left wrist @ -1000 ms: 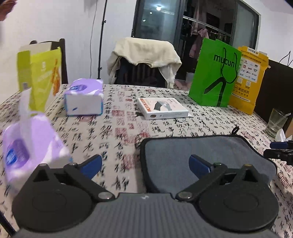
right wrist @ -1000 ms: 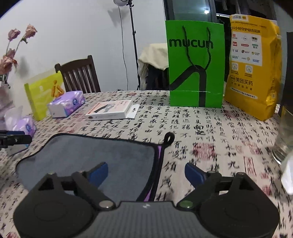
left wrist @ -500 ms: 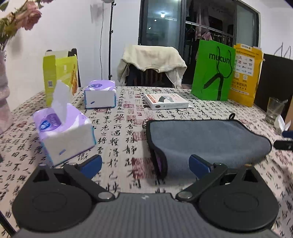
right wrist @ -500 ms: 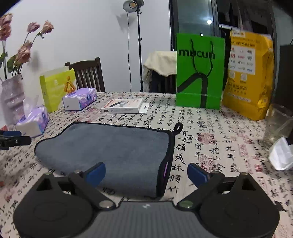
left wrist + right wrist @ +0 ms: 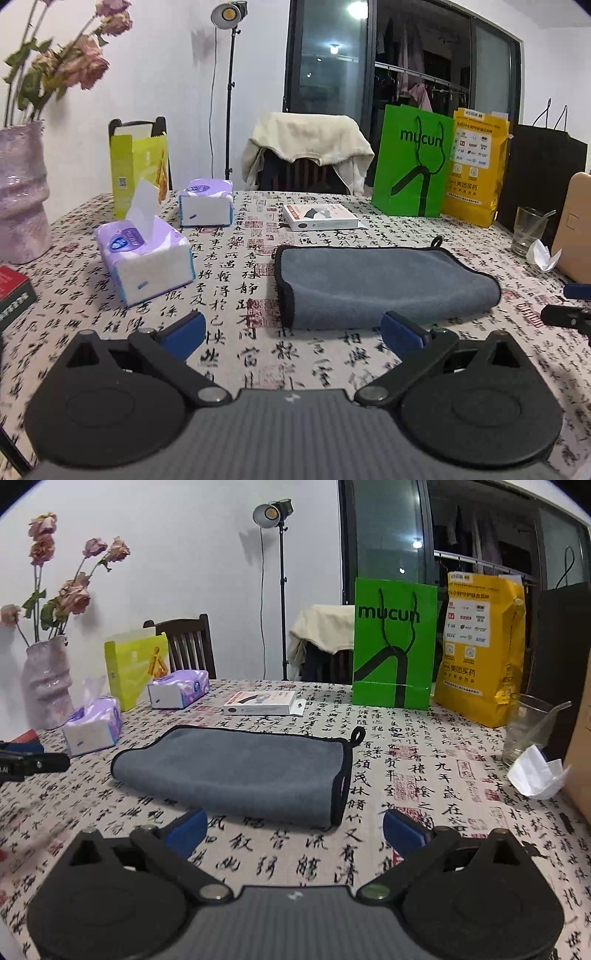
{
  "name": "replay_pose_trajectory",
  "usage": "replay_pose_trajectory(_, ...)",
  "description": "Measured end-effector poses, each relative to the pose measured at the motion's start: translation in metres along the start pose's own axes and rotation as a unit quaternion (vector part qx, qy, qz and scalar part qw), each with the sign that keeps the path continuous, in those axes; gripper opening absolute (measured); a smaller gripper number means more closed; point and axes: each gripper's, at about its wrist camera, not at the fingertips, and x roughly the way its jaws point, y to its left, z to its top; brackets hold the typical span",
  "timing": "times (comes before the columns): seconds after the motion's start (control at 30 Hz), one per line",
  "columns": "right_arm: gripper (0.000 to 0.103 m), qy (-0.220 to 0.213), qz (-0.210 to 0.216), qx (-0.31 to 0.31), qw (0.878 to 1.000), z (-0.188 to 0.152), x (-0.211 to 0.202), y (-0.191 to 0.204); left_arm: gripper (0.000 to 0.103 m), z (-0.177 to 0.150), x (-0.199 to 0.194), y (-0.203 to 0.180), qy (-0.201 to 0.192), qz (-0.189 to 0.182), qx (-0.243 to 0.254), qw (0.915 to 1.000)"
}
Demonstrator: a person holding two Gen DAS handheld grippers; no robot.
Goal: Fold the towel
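Note:
A grey towel (image 5: 384,284) with black trim lies folded flat on the patterned tablecloth; it also shows in the right wrist view (image 5: 240,771). Its hanging loop (image 5: 357,734) points to the far side. My left gripper (image 5: 293,334) is open and empty, held back from the towel's near left end. My right gripper (image 5: 293,829) is open and empty, just short of the towel's near right edge. The right gripper's tip shows at the right edge of the left wrist view (image 5: 569,310); the left gripper's tip shows at the left edge of the right wrist view (image 5: 33,762).
Two purple tissue packs (image 5: 146,254) (image 5: 206,203), a white box (image 5: 319,217), a green bag (image 5: 412,162), a yellow bag (image 5: 476,166), a glass (image 5: 528,230) with crumpled paper, a pink vase (image 5: 22,192) and a yellow-green carton (image 5: 138,166) stand around the towel.
Both grippers have pulled back and up from the towel, so it now lies farther ahead of the fingers. The towel stays folded in place.

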Motion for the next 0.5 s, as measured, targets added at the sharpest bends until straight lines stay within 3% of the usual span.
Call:
replay_pose_trajectory(0.37,0.102,-0.015,0.010,0.020,1.000,-0.029,-0.045,0.006,0.103,-0.030,-0.067,-0.018,-0.016,0.022,-0.022,0.9994)
replay_pose_trajectory(0.5,0.102,-0.017,0.007,0.021,1.000,-0.039,-0.063,0.015,0.103,-0.040,-0.087,-0.019,-0.018,0.010,-0.013,0.9997)
